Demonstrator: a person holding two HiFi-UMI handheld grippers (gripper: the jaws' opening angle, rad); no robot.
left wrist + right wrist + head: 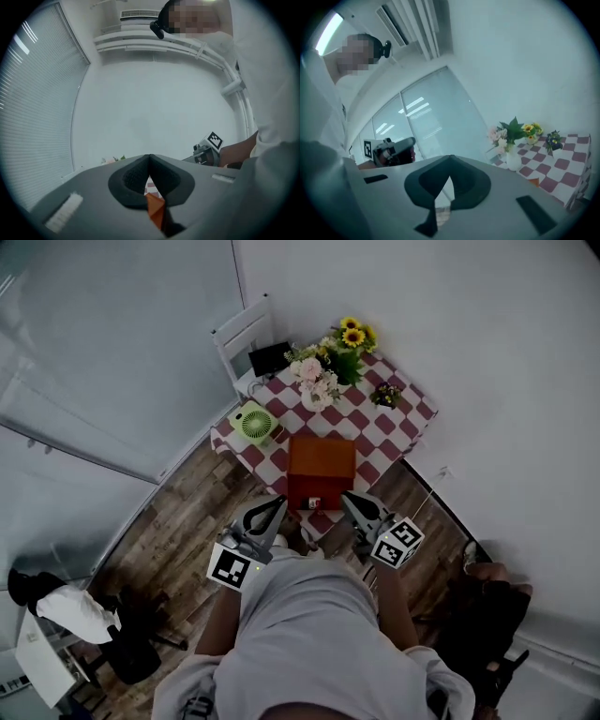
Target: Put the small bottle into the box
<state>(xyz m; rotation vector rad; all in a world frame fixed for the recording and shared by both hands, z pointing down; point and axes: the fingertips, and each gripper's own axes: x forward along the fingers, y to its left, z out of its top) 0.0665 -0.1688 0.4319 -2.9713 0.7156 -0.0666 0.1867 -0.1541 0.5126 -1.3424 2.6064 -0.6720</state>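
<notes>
Nearest: both tools are held close to the person's grey-clad torso, aimed at the worktop. Left gripper (pixel 277 503): fingers (pixel 133 180) pressed together, tips meeting, nothing between them. Only a sliver of orange and checked cloth shows through the gap below the tips. Right gripper (pixel 348 499): fingers (pixel 423 180) likewise pressed together, empty. Next out: small white bottle with a red mark (pixel 314 503), standing at the near edge of the worktop (pixel 375 432), just at the foot of the near face of the orange-brown rectangular box (pixel 322 457). It sits between the two grippers and is touched by neither. Judgement: the task has not begun; no grasp is made and the bottle is outside the box. Left to do: spread one pair of fingers, take the bottle, carry it over the box, release. The worktop wears a red-and-white checked cloth. Beyond the box stand a round green desk fan (pixel 253 422), a white vase of pink flowers (pixel 314 382), a small pot of purple flowers (pixel 384 395) and a bunch of sunflowers (pixel 353 336). Farthest is a white chair (pixel 242 334). Unclear: the bottle is too small in the head view for its shape or cap to be read, and neither gripper view shows it. I cannot tell whether the box is open or lidded; its top reads as a flat orange surface. The near worktop edge is partly covered by the grippers and torso.
</notes>
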